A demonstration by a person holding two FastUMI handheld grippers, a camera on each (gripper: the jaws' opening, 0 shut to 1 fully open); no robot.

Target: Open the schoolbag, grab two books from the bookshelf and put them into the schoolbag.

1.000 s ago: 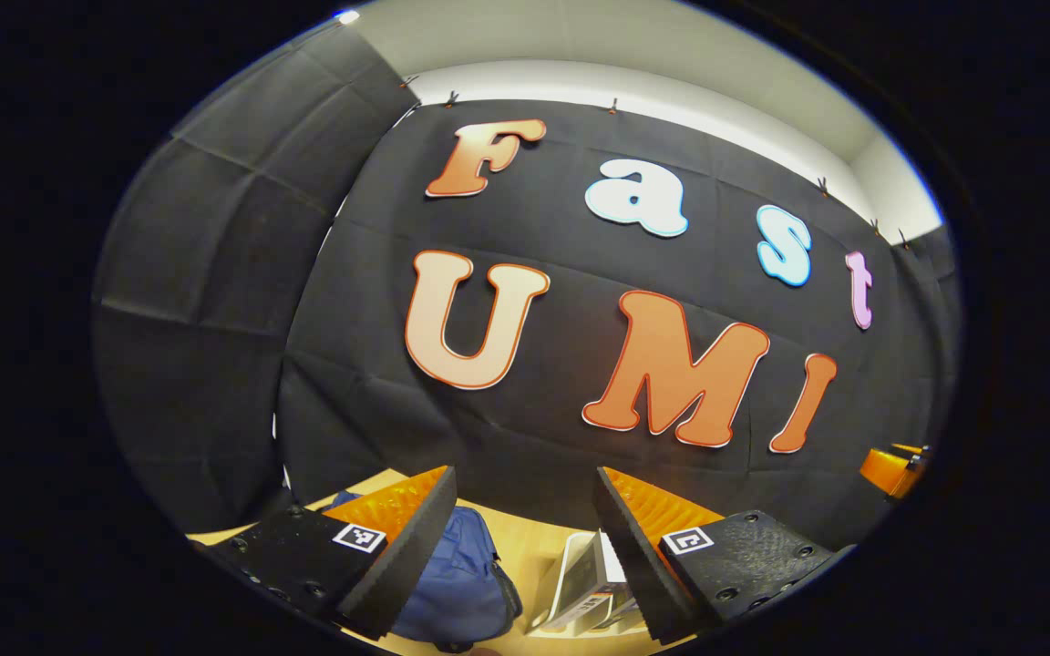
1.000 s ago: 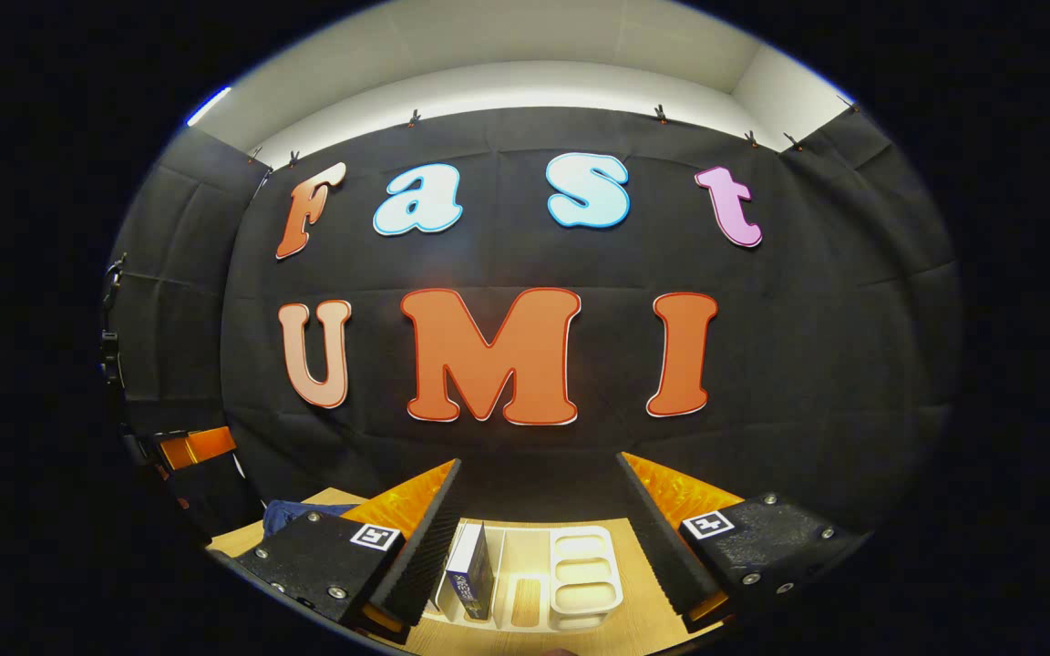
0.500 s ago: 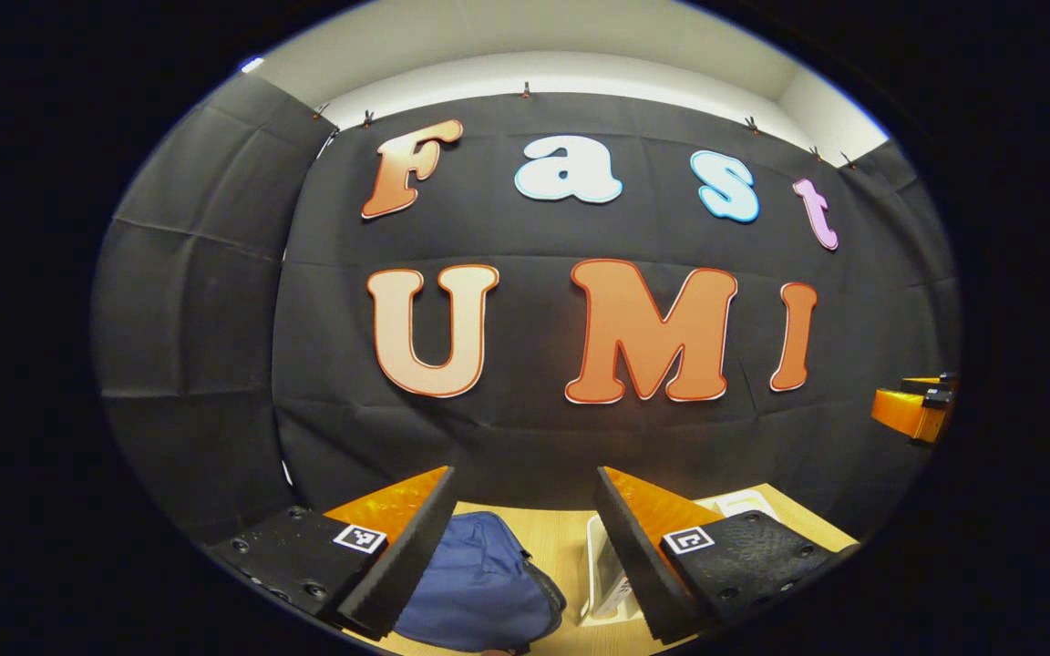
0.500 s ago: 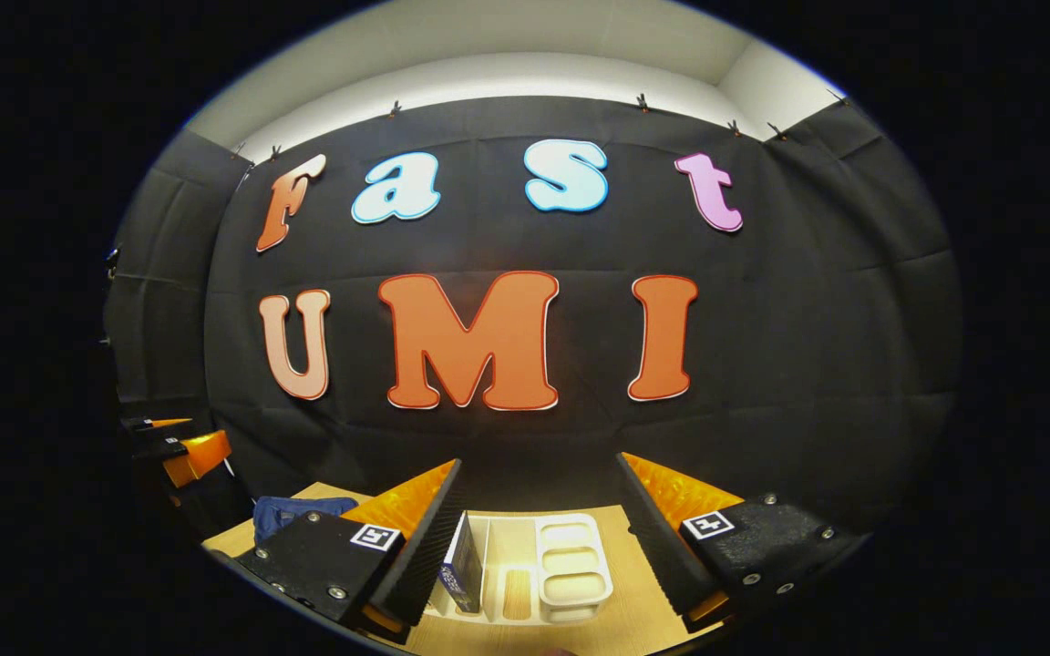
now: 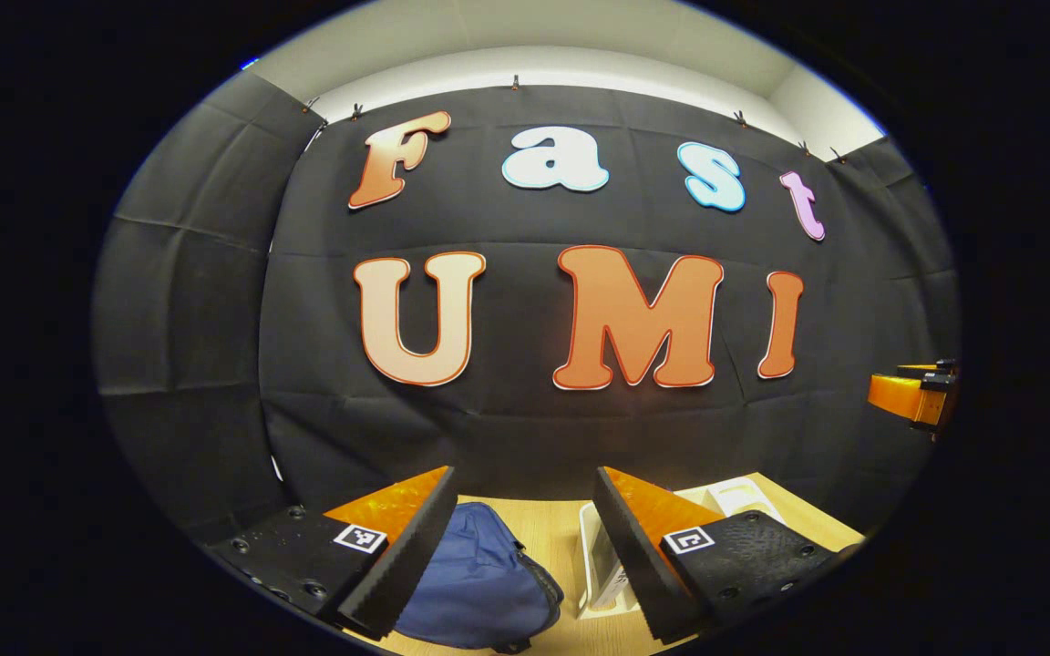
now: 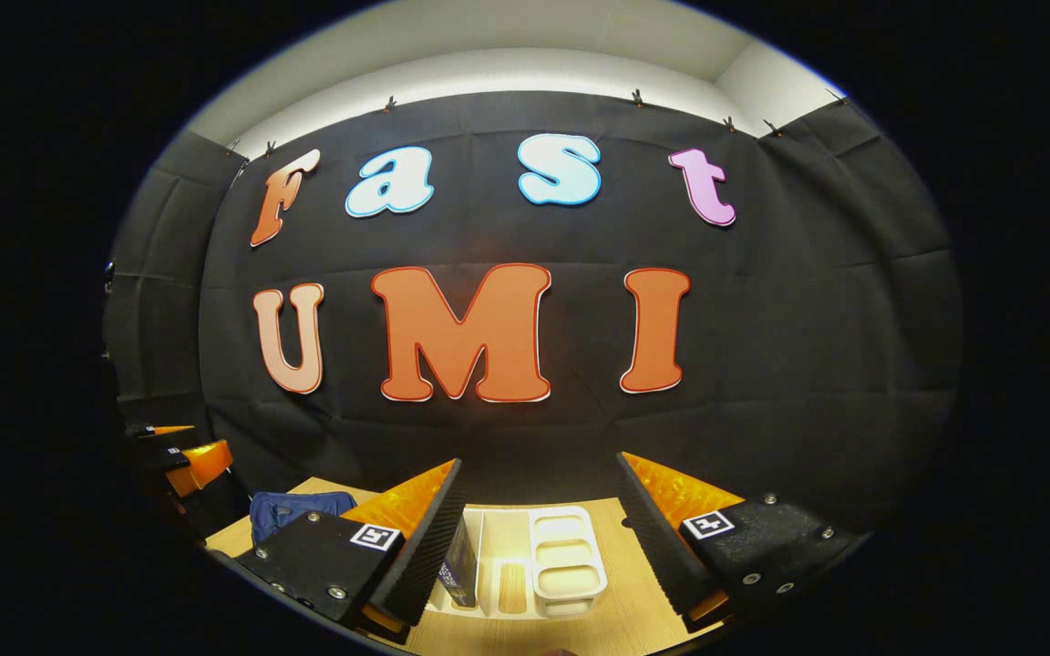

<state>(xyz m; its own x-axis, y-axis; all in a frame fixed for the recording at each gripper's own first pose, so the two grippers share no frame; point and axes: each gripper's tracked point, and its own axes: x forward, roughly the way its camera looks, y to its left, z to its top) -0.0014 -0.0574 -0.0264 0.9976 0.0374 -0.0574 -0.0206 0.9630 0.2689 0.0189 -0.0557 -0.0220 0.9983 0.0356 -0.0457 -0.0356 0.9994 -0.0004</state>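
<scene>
A blue schoolbag [image 5: 479, 583] lies on the wooden table, seen low between my left gripper's [image 5: 525, 492] fingers, which stand open and hold nothing. To its right stands a white bookshelf rack [image 5: 600, 565], partly hidden by the finger. In the right gripper view the same white rack [image 6: 561, 560] holds an upright dark-blue book [image 6: 461, 569] at its left end. My right gripper [image 6: 539, 483] is open above it with nothing between its fingers. The schoolbag [image 6: 293, 510] shows at the left. The other gripper appears at the far edge of each view [image 5: 912, 396] [image 6: 183, 451].
The wooden table [image 6: 634, 601] runs up to the black cloth wall close behind the rack and bag. The rack's right part has several shallow white trays [image 6: 566, 569].
The left gripper's view has swung level and dipped a little, bringing more of the schoolbag and table into sight. The right gripper's view has tilted slightly down toward the rack. Both stay open.
</scene>
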